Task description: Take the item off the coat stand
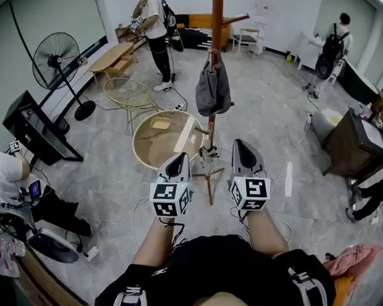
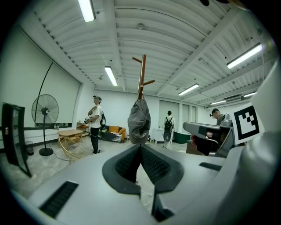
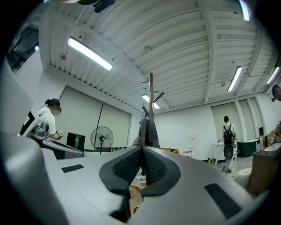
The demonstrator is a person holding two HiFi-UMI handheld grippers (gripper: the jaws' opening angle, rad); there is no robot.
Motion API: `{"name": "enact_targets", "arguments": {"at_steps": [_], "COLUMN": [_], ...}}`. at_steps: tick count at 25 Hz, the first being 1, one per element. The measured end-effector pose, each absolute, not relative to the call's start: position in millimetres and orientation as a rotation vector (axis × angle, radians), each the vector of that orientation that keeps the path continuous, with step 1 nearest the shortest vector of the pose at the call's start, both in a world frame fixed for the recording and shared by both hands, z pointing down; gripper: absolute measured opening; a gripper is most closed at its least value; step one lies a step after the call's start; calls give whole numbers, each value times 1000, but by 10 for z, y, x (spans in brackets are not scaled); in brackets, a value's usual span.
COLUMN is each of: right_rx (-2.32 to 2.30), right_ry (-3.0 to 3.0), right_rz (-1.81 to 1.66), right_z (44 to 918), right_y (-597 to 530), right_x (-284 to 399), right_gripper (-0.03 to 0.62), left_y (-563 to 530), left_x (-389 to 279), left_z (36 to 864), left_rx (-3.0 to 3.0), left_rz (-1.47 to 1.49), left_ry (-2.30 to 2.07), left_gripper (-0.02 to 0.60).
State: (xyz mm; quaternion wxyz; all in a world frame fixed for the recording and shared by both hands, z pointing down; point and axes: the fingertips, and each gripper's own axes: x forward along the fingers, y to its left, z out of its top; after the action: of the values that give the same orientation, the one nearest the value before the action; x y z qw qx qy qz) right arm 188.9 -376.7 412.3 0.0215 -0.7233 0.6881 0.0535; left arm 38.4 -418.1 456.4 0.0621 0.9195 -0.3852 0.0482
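Note:
A wooden coat stand (image 1: 216,29) rises in front of me, with a grey bag (image 1: 212,87) hanging from one of its pegs. The bag (image 2: 138,121) shows ahead of the left jaws, and the bag (image 3: 148,134) shows just above the right jaws. Both grippers are held side by side, low and short of the stand. My left gripper (image 1: 177,163) is shut with nothing in it. My right gripper (image 1: 243,155) is also shut and empty. Neither touches the bag or the stand.
A round wooden table (image 1: 168,139) and a wire-frame chair (image 1: 130,93) stand left of the stand's base (image 1: 209,174). A floor fan (image 1: 57,56) and a black screen (image 1: 29,128) are at the left. People stand at the back and sit at the left. Cables cross the floor.

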Motion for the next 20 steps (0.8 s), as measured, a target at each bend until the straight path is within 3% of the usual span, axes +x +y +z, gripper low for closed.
{"name": "enact_targets", "arguments": {"at_steps": [5, 8, 20], "right_rx": [-2117, -2010, -2006], "right_ry": [2140, 2156, 2354], "right_rz": [188, 166, 134], "right_z": [3881, 3730, 3597], "right_y": [-4133, -4324, -5316], "right_x": [2120, 2256, 2367], "right_gripper": [38, 221, 444], "left_y": [-4478, -4582, -4798], "left_x": [628, 774, 571], "left_z": [4474, 4414, 4507], "left_rx": [2760, 2757, 2629], "left_rz": [156, 171, 201], "left_ry": [-1215, -1246, -1436], "left_gripper": [15, 15, 15]}}
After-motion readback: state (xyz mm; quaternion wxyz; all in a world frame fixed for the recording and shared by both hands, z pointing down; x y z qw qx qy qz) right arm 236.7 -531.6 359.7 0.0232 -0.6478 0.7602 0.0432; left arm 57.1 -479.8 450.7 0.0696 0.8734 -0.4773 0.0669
